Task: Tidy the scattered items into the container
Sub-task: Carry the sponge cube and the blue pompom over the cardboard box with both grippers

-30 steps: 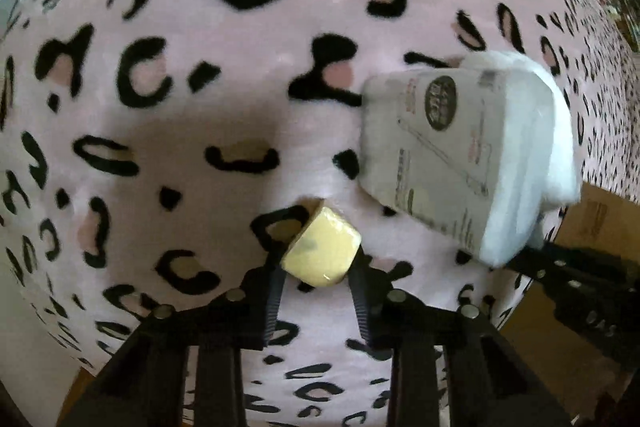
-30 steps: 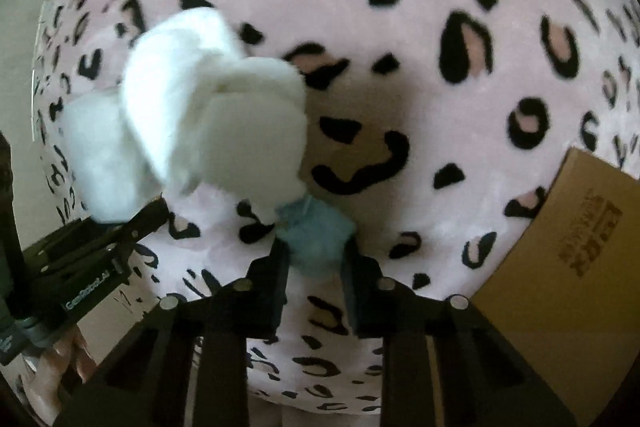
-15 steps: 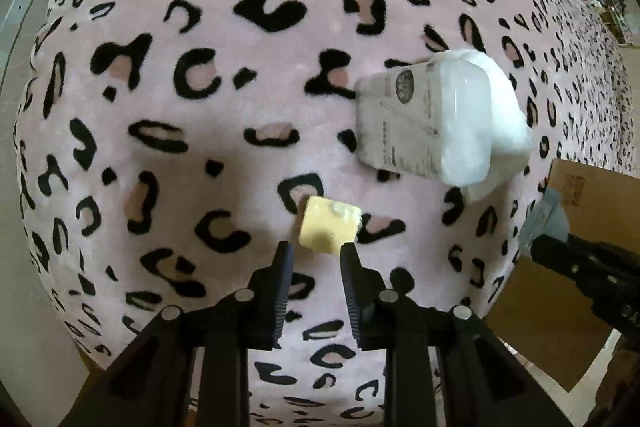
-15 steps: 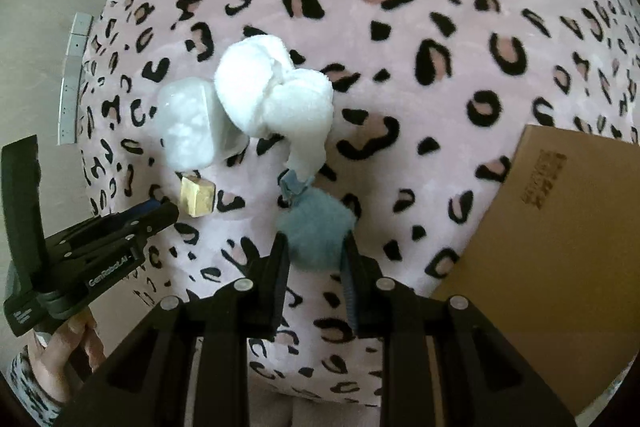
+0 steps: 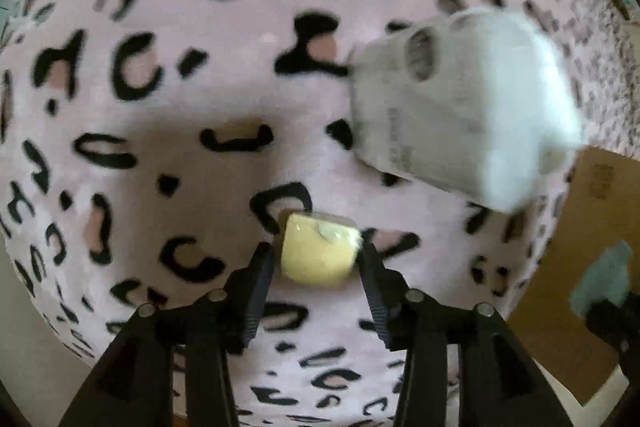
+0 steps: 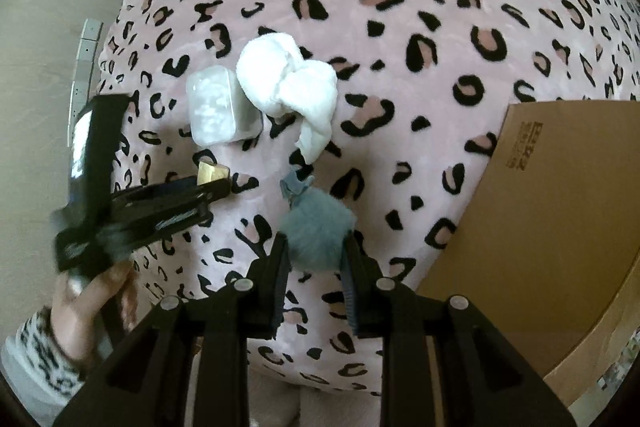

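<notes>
On the pink leopard-print plush blanket (image 6: pixel 400 107), a brown cardboard box (image 6: pixel 560 227) is sitting at its right edge. Left of the box, the white plastic pack (image 5: pixel 460 115) and white fluffy bow (image 6: pixel 288 79) are lying touching. Right gripper (image 6: pixel 314 247) is clamping the blue-grey fur pompom (image 6: pixel 316 227). Left gripper (image 5: pixel 318 259) is opening its jaws, the small yellow cube (image 5: pixel 318 253) sitting between them.

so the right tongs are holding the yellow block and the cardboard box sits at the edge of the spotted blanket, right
Not quite. The right tongs are holding a blue-grey fluffy pompom, not the yellow block; the right wrist view shows it. The block sits between the opening left tongs. The cardboard box is at the edge of the spotted blanket.
</notes>
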Demonstrator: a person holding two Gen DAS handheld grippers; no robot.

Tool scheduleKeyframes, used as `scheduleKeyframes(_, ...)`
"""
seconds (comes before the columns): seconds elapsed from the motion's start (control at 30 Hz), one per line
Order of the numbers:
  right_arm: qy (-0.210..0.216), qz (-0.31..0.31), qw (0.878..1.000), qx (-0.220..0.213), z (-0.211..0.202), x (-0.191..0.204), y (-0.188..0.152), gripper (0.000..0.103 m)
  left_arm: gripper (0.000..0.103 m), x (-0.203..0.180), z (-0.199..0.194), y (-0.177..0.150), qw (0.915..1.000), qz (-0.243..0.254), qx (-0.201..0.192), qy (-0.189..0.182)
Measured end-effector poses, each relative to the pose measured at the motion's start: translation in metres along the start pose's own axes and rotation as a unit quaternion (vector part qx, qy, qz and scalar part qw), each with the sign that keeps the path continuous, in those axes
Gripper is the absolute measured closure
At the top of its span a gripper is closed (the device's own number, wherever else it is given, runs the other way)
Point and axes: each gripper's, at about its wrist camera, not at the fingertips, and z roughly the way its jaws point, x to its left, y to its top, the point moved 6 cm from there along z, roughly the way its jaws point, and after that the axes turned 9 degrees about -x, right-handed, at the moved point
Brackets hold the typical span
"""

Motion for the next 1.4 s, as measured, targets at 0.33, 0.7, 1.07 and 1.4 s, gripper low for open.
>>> scheduleKeyframes(0.33, 0.003, -0.012, 1.0, -0.018, -0.022, 0.005, 0.003, 0.078, 0.067, 0.001, -0.023, -0.002, 0.999, 0.036, -0.021, 0.016)
scheduleKeyframes(0.7, 0.019, -0.017, 0.998, -0.064, -0.051, 0.03, -0.009, 0.078, 0.067, -0.03, -0.094, -0.048, 0.9969, 0.062, -0.047, -0.004)
scheduleKeyframes(1.07, 0.034, -0.013, 0.99, -0.134, -0.101, 0.037, -0.04, 0.078, 0.067, -0.069, -0.166, -0.081, 0.9912, 0.097, -0.085, -0.026)
scheduleKeyframes(1.4, 0.045, 0.009, 0.981, -0.188, -0.133, 0.036, -0.069, 0.078, 0.067, -0.103, -0.195, -0.107, 0.983, 0.141, -0.114, -0.027)
